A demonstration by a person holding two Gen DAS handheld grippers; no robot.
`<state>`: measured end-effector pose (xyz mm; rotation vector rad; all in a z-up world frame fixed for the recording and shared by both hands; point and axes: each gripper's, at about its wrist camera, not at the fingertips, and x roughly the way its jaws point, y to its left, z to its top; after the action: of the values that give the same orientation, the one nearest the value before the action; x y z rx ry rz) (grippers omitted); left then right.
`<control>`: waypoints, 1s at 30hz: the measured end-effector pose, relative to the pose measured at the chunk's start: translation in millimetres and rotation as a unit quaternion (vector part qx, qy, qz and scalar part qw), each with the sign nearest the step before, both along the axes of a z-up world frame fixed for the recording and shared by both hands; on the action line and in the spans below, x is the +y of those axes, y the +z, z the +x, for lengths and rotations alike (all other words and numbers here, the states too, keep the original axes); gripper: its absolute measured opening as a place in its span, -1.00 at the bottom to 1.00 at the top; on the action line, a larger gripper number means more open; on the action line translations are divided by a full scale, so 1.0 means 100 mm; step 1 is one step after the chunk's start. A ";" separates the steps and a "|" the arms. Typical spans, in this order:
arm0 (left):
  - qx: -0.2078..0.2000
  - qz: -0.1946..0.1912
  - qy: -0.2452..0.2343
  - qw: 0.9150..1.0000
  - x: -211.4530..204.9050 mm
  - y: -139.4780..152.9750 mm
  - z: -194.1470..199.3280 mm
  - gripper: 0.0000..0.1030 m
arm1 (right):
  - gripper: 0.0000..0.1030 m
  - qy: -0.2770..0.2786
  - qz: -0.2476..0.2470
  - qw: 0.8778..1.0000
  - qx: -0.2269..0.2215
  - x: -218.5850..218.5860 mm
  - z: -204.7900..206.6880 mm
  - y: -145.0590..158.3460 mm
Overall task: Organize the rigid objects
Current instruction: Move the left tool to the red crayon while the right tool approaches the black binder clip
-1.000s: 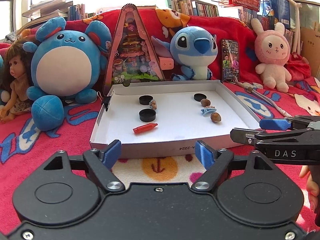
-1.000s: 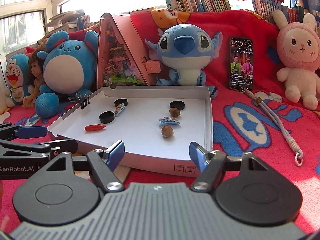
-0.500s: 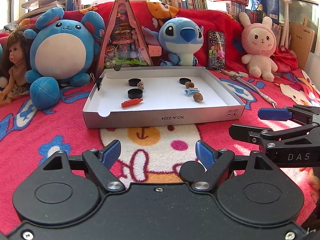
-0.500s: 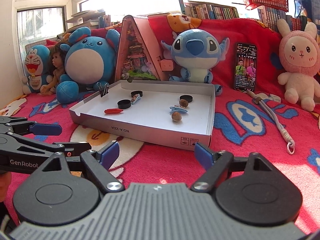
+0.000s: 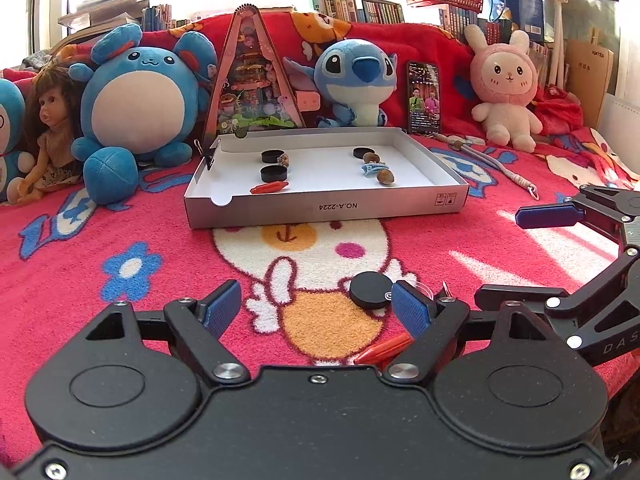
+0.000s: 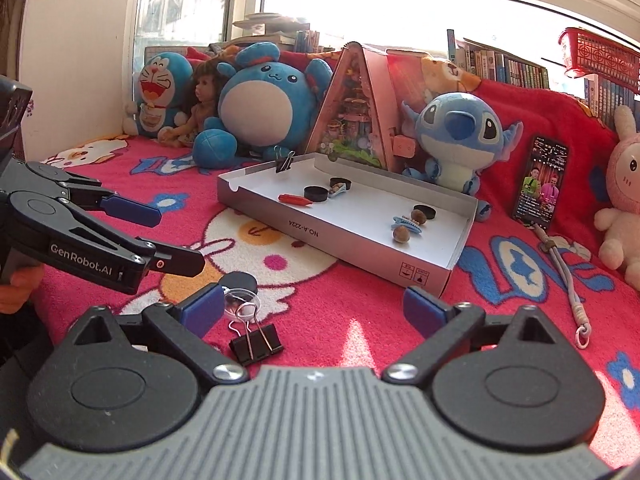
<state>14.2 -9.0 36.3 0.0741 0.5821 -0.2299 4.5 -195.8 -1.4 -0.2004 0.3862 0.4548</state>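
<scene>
A shallow white box (image 5: 324, 209) (image 6: 360, 246) lies on the red blanket and holds black caps, a red crayon (image 5: 269, 188), a blue hair clip (image 5: 372, 168) and nuts. My left gripper (image 5: 318, 308) is open and empty, low over the blanket. A loose black cap (image 5: 370, 290) and a red crayon (image 5: 384, 350) lie by its right finger. My right gripper (image 6: 314, 306) is open and empty. A black binder clip (image 6: 256, 340), a clear disc (image 6: 242, 300) and the black cap (image 6: 240, 281) lie near its left finger.
Plush toys, a doll (image 5: 48, 132), a triangular tin (image 5: 252, 80) and a phone (image 5: 423, 98) stand behind the box. A binder clip (image 6: 283, 164) grips the box's left wall. A cord (image 6: 568, 280) lies right of the box. Each gripper shows in the other's view.
Both grippers have pulled back from the box and dropped lower. The loose cap, crayon, binder clip and clear disc on the blanket have come into view near them.
</scene>
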 end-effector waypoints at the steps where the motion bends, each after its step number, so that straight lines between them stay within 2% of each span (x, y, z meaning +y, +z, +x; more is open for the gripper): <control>1: 0.001 0.001 -0.005 1.000 -0.01 -0.01 -0.04 0.58 | 0.94 0.003 -0.006 1.000 0.003 0.01 -0.01 -0.04; 6: 0.012 0.008 -0.026 1.000 -0.07 -0.07 -0.21 0.58 | 0.94 0.018 -0.022 1.000 0.007 0.08 -0.01 -0.14; 13: 0.029 0.010 -0.039 0.999 -0.10 -0.17 -0.27 0.16 | 0.94 0.016 -0.060 0.998 -0.008 0.16 -0.02 -0.26; 22: 0.036 0.012 0.007 0.999 0.04 -0.26 -0.10 0.02 | 0.93 0.018 -0.061 0.998 0.008 0.19 -0.02 -0.31; 30: 0.027 0.026 0.026 0.999 0.07 -0.27 -0.01 0.02 | 0.55 0.052 -0.047 0.997 0.036 0.24 0.02 -0.32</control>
<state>13.7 -1.5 9.8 0.1023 0.6439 -0.1674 6.9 -171.9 -33.9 -0.2963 0.4699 0.5487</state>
